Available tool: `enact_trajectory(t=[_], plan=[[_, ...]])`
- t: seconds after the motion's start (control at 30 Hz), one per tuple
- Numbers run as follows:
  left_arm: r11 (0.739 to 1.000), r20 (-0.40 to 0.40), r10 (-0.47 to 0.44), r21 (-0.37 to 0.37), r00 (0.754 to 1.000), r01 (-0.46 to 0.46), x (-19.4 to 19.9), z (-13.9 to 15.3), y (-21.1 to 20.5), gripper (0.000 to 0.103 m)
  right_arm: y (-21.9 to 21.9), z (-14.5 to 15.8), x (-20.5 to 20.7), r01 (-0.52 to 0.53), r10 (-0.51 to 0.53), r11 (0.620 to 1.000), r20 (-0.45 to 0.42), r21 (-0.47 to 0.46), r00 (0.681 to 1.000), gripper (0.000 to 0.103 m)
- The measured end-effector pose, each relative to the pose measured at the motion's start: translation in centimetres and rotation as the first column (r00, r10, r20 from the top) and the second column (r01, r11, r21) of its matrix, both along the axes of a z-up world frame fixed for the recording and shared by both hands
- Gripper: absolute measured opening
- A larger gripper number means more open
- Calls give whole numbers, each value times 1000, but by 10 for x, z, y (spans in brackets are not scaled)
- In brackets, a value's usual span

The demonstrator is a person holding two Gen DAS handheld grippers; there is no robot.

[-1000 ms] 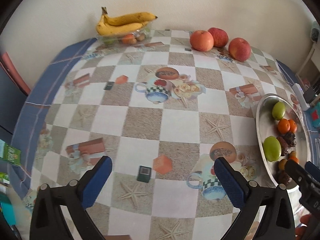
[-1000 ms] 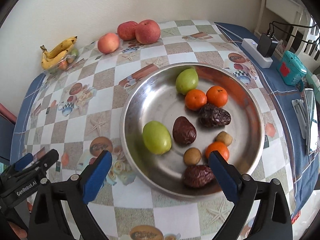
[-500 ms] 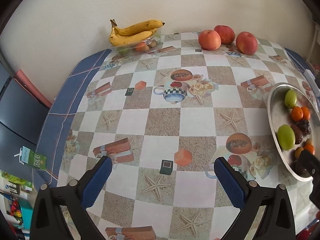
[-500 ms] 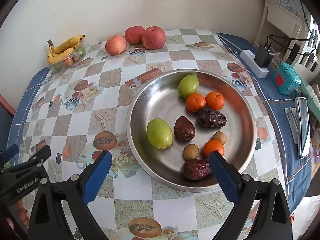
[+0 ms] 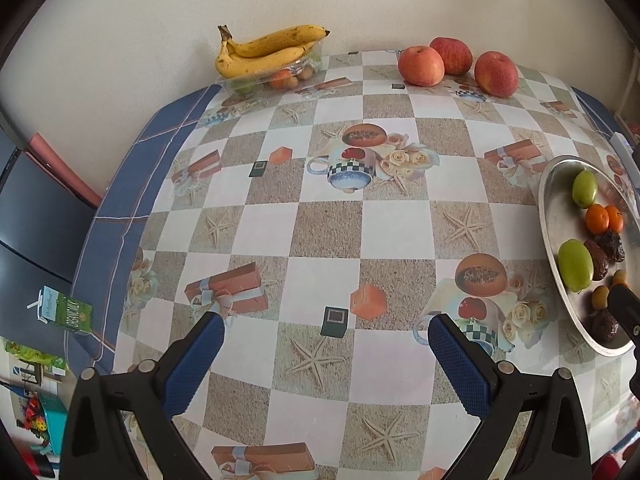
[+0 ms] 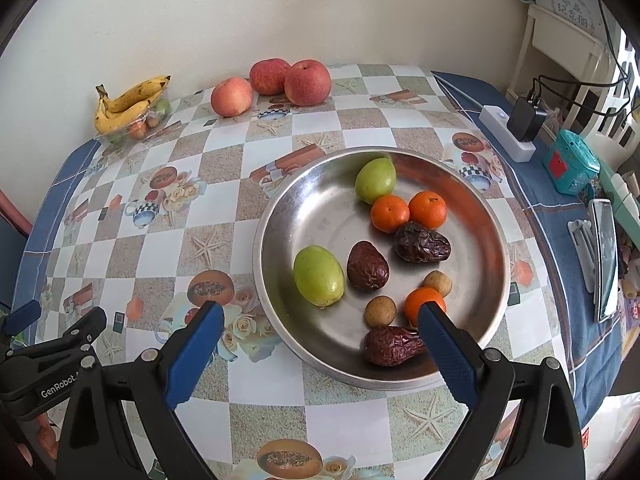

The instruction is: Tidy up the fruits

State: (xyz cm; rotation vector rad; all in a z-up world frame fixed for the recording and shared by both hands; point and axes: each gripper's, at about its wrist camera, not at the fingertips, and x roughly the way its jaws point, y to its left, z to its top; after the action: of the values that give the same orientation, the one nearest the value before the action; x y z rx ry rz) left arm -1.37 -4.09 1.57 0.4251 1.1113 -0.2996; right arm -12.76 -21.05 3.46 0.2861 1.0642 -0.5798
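Observation:
A round steel plate [image 6: 472,200] holds two green fruits [image 6: 319,275], three small oranges [image 6: 389,213], three dark dried dates [image 6: 367,265] and two small brown fruits [image 6: 380,311]. The plate also shows at the right edge of the left wrist view [image 5: 549,216]. Three apples [image 6: 307,81] lie by the far wall. Bananas [image 5: 264,51] rest on a clear tray of small fruits [image 5: 280,77] at the back left. My right gripper [image 6: 316,330] is open and empty, above the plate's near rim. My left gripper [image 5: 326,346] is open and empty over bare tablecloth.
The table has a checkered patterned cloth [image 5: 328,232] with a blue border. A power strip with a charger [image 6: 516,128], a teal box [image 6: 570,166] and a phone [image 6: 606,252] lie on the right side. A green carton [image 5: 64,310] stands off the table's left edge.
Both grippers have drawn back and up, so more of the table shows in each view. Nothing was grasped and the fruits have not moved.

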Motion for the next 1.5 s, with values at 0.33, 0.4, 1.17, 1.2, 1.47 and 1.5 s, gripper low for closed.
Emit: enact_trajectory(t=[0.33, 0.4, 1.17, 1.2, 1.47, 1.5], plan=[[1000, -12, 11, -3, 1000, -11, 1, 0, 2, 103, 3, 1, 3, -20, 20, 1000, -8, -16, 1000, 97], [1000, -18, 16, -5, 1000, -16, 2, -1, 3, 103, 3, 1, 3, -20, 19, 1000, -7, -16, 1000, 97], [999, -39, 35, -12, 999, -36, 5, -3, 6, 103, 3, 1, 3, -24, 24, 1000, -14, -17, 1000, 97], [999, -39, 37, -11, 999, -37, 5, -3, 6, 103, 3, 0, 3, -23, 23, 1000, -13, -17, 1000, 97], [999, -43, 46, -13, 998, -46, 6, -3, 7, 103, 4, 1, 3, -21, 21, 1000, -14, -17, 1000, 97], [999, -43, 46, -13, 998, -47, 6, -3, 7, 103, 4, 1, 3, -20, 20, 1000, -14, -17, 1000, 97]])
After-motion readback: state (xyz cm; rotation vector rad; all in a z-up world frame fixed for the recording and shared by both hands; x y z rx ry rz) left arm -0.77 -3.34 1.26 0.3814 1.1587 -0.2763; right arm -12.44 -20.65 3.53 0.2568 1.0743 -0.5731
